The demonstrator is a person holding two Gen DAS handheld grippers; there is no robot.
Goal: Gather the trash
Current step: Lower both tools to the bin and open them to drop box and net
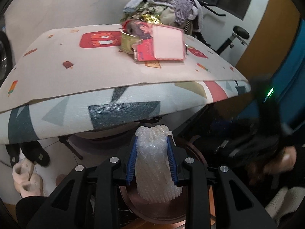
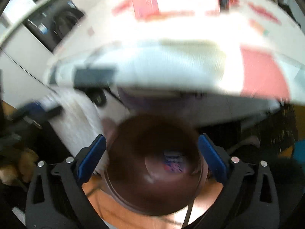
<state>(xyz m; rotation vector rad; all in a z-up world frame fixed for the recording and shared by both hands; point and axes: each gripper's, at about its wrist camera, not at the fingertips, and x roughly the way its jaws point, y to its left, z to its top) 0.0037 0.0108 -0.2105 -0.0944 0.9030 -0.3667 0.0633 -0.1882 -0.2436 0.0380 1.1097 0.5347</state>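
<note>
— So, what are the left tongs (image 1: 152, 152) holding?

— They are gripping a crumpled wad of bubble wrap (image 1: 154, 164); both blue pads (image 1: 132, 160) are pressing into its sides, and the wad is sticking out past them at the far and near ends. It is hanging right over a round brown bin (image 1: 164, 208), whose rim is showing just beneath it.

— And the right tongs (image 2: 151, 156)?

— They are standing wide open with nothing between the pads (image 2: 91, 158). No earlier view is on hand, so only that can be said. They are pointing down into the bin's dark mouth (image 2: 152, 164), where a small printed wrapper (image 2: 174, 163) is lying at the bottom. That view is heavily blurred.

— Where is the rest of the trash sitting?

— On the worktop (image 1: 76, 76) beyond, which is wearing a patterned cloth. A yellow-green tin (image 1: 129, 43) and a pink packet (image 1: 162, 44) are resting together toward the far edge, touching each other. A heap of clothes (image 1: 164, 7) is piling up behind them.

— Anything on the floor?

— Slippers (image 1: 28, 175) are lying at the left, under the worktop's edge.
</note>
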